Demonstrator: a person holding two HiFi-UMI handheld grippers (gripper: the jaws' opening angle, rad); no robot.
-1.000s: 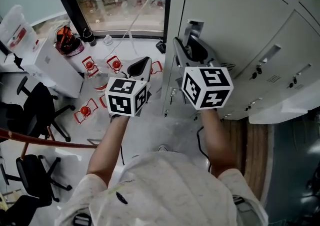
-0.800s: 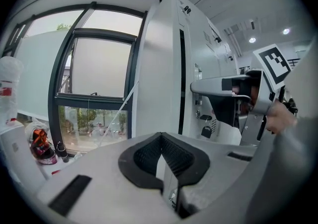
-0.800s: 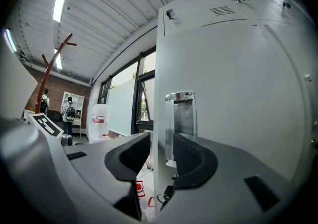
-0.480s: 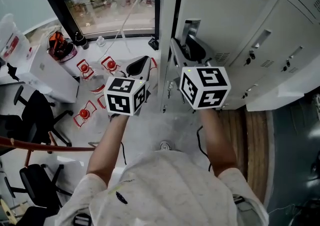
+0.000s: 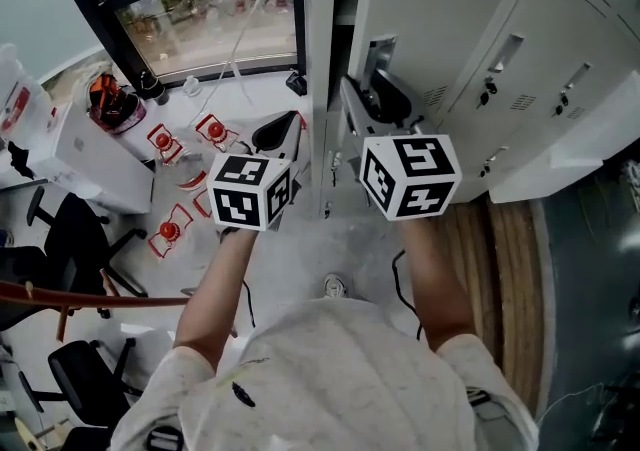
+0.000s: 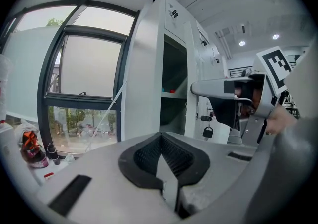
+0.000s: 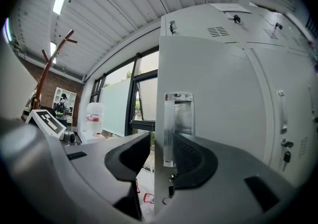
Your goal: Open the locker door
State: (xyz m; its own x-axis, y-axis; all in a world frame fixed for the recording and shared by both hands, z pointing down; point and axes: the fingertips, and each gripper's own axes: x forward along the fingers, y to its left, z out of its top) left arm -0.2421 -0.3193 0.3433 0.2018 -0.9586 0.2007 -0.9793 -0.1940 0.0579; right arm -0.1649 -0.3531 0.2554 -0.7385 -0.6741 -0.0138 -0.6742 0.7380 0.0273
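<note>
Grey locker door (image 5: 440,9) has swung wider; right gripper (image 5: 378,104) fingers stand spread astride its edge, left gripper (image 5: 285,131) clenched.

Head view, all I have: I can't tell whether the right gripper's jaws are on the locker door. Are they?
Observer: The right gripper straddles the edge of the locker door at its metal handle; a gap shows between one jaw and the edge.
Operator: And the left gripper?
Observer: The left gripper is shut, nothing between its jaws.
Operator: Anything inside the locker?
Observer: A shelf shows through the opening, holding small items too distant to identify.
</note>
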